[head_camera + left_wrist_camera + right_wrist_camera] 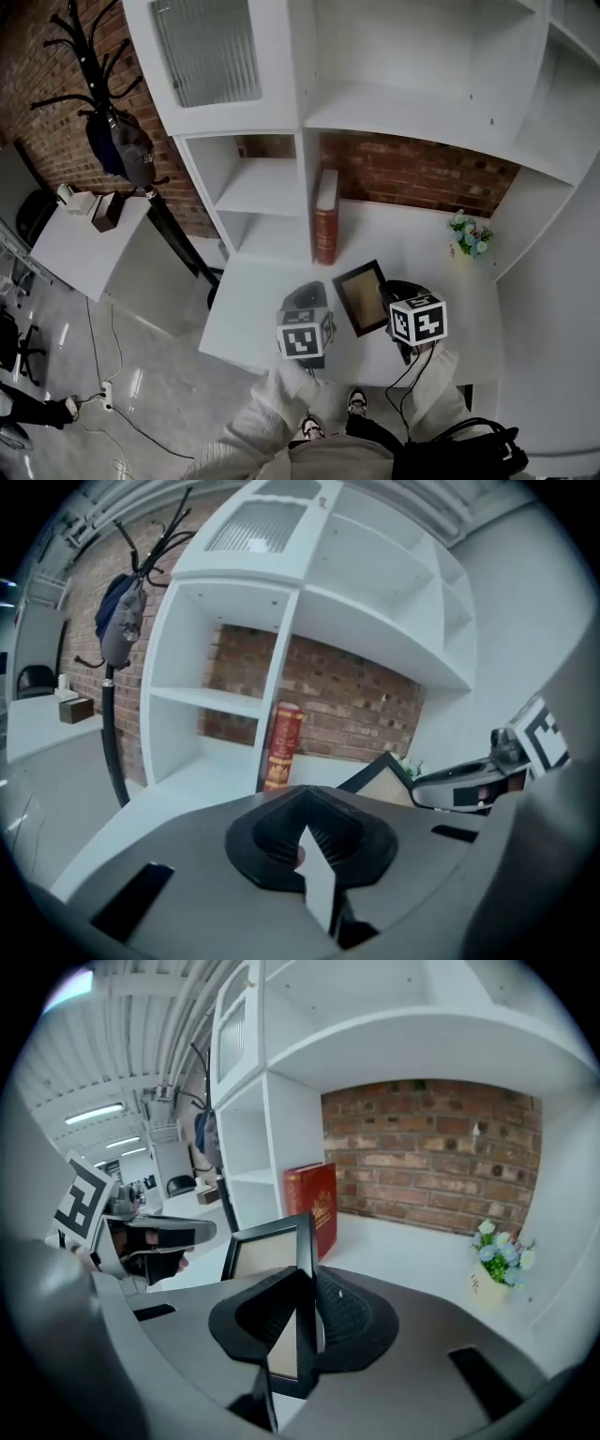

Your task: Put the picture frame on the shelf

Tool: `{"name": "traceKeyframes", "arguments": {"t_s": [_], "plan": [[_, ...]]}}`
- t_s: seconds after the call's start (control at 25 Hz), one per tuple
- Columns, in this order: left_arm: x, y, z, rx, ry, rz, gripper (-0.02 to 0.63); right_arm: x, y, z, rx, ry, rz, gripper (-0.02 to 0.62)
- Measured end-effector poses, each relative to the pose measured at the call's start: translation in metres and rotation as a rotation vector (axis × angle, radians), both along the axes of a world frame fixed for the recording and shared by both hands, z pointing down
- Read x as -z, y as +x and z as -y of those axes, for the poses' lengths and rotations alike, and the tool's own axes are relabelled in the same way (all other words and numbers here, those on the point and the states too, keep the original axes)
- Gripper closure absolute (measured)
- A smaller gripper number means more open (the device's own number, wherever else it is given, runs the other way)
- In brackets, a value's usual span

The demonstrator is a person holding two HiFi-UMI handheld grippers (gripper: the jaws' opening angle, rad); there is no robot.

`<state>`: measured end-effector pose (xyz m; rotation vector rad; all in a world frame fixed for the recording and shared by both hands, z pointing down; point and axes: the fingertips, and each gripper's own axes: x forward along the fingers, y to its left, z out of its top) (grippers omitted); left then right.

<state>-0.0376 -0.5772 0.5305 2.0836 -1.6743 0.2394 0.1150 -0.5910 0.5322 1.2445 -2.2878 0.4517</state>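
Right fingers (349, 1321) clamped on picture frame (267, 1258), left fingers (270, 834) closed together

open shelf (403, 230) room between red book (325, 217) and flowers (470, 234).

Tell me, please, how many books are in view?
1: the red book stands upright against the shelf divider, behind the picture frame held by the right tool. Others may be hidden.

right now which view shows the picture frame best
The right gripper view: the picture frame sits large in the middle, with its black border and beige face clear and its edge clamped in the right gripper. The head view shows it small and partly covered by that gripper. The left gripper view catches only a top corner.
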Motion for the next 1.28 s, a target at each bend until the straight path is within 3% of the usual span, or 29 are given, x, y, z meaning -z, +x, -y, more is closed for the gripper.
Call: {"name": "traceKeyframes", "arguments": {"t_s": [0.28,0.44,0.72,1.28], "plan": [[0.108,0.023,0.037,-0.085,0.215,0.045,0.598,0.088,0.021,0.017,-0.113,0.167,0.030,0.520],[0.154,0.033,0.051,-0.107,0.294,0.043,0.598,0.132,0.033,0.025,-0.150,0.252,0.038,0.520],[0.204,0.044,0.068,-0.131,0.367,0.040,0.598,0.200,0.046,0.036,-0.172,0.363,0.029,0.520],[0.275,0.061,0.086,-0.159,0.476,0.066,0.598,0.285,0.064,0.045,-0.216,0.505,0.003,0.520]]}}
